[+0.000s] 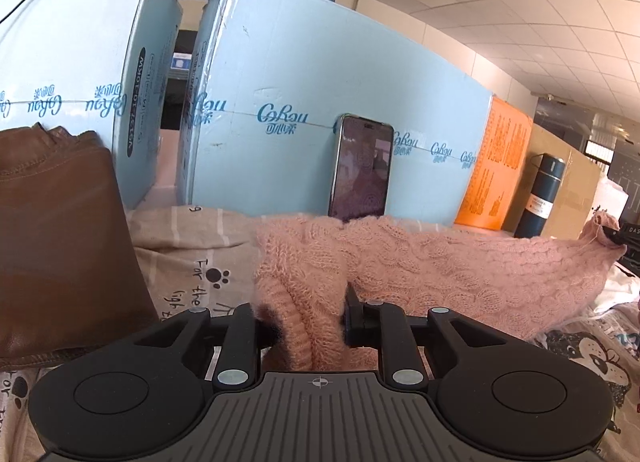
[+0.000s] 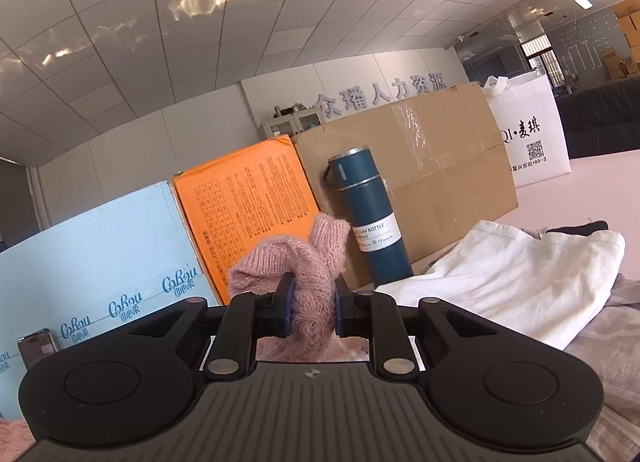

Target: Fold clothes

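Holding one pink sweater between two grippers

Pinching a fold of knit, the left gripper (image 1: 306, 322) has its two jaws pressed against a bunched edge of the one pink sweater (image 1: 440, 266). That sweater stretches away to the right above the printed sheet (image 1: 192, 262), and at its far end a second dark tool grips a corner of it. In the right wrist view the right gripper (image 2: 312, 308) is clamped on a wad of the same pink wool, which bulges up between and above the two blue-padded fingers (image 2: 286, 302).

Counted along the back: two pale blue boxes (image 1: 320, 93), one orange box (image 2: 244, 197), one brown carton (image 2: 432, 157) and one white bag (image 2: 528, 129). One phone (image 1: 362, 167) leans upright against the nearer blue box, just behind the sweater. One dark blue bottle (image 2: 370, 213) stands upright in front of the carton, just beside the orange box.

Other clothes number three that can be told: one brown leather garment (image 1: 60, 246) folded at the left on the sheet, one white garment (image 2: 508, 278) lying at the right, and a dark piece (image 2: 584, 227) showing behind the white one. A grey cloth (image 2: 624, 326) lies at the right edge; whether it is clothing I cannot tell.
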Tool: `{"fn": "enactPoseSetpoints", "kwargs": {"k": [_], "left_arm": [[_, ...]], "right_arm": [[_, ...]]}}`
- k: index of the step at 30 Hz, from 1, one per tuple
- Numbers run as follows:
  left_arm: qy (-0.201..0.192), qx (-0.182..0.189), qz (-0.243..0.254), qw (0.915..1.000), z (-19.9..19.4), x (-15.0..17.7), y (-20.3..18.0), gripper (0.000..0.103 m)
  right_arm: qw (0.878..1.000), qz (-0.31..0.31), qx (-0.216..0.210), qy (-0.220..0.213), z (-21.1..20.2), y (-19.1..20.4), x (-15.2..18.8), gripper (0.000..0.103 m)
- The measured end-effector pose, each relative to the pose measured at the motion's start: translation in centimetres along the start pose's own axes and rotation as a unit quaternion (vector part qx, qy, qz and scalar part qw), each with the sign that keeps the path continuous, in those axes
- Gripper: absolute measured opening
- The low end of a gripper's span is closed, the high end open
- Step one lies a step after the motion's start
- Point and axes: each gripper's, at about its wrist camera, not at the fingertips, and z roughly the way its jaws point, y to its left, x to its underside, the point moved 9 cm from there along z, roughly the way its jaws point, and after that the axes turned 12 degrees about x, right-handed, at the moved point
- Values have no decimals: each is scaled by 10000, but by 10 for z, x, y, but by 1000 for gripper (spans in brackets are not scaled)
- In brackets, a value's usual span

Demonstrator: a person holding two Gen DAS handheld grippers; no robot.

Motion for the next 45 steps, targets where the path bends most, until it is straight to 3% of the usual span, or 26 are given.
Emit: {"fn": "enactPoseSetpoints", "kwargs": {"k": [4,6,7,9,12,13,15,17,19,21,24,28,30,31,34,37,40,43,44,45], "left_arm": [[289,-92,-121,9995,10,12,9,21],[330,-167,-140,9992,10,14,12,27],[383,-264,-122,9988,11,15,13,30],[477,-530,-47,9974,12,16,16,57],[382,-779,382,9955,7,9,14,70],[300,-815,586,9945,5,4,12,71],[34,-976,984,9903,-5,-9,9,84],[-146,-855,1269,9881,-11,-20,4,89],[-158,-494,1433,9883,-10,-29,-5,89],[-104,-15,1453,9893,-2,-36,-15,90],[64,504,1400,9888,18,-41,-25,91],[323,750,1558,9844,44,-39,-37,91],[508,949,1562,9818,58,-31,-44,91],[585,983,1573,9809,62,-28,-45,91],[835,995,1610,9784,75,-14,-43,91],[925,1073,1498,9785,82,-3,-35,91],[988,1195,1355,9786,84,2,-30,91],[910,1423,1335,9765,79,-1,-34,88],[893,1527,1354,9749,76,-2,-37,76],[886,1547,1425,9736,73,-3,-40,50]], "right_arm": [[9969,-158,205,741,23,-10,29,17],[9943,-329,449,913,29,-16,39,20],[9931,-410,639,890,30,-20,40,23],[9898,-563,1074,744,32,-27,39,43],[9833,-771,1623,282,26,-38,31,63],[9823,-773,1701,151,24,-40,27,64],[9835,-628,1695,-55,18,-43,18,64],[9870,-444,1531,-209,10,-44,10,65],[9963,-165,844,-97,3,-38,4,68],[9994,155,-14,305,0,-31,5,73],[9840,529,-1227,1178,-1,-18,17,84],[9648,390,-1936,1736,-5,3,36,84],[9590,167,-2009,1993,-3,15,50,86],[9644,26,-1723,2006,1,14,55,86],[9815,-443,-330,1836,15,-4,61,86],[9840,-275,283,1736,24,-27,58,85],[9835,-474,356,1708,27,-26,61,87],[9880,-595,145,1416,20,-17,56,87],[9894,-630,65,1306,18,-14,54,87],[9906,-664,-15,1196,15,-11,51,87]]}}
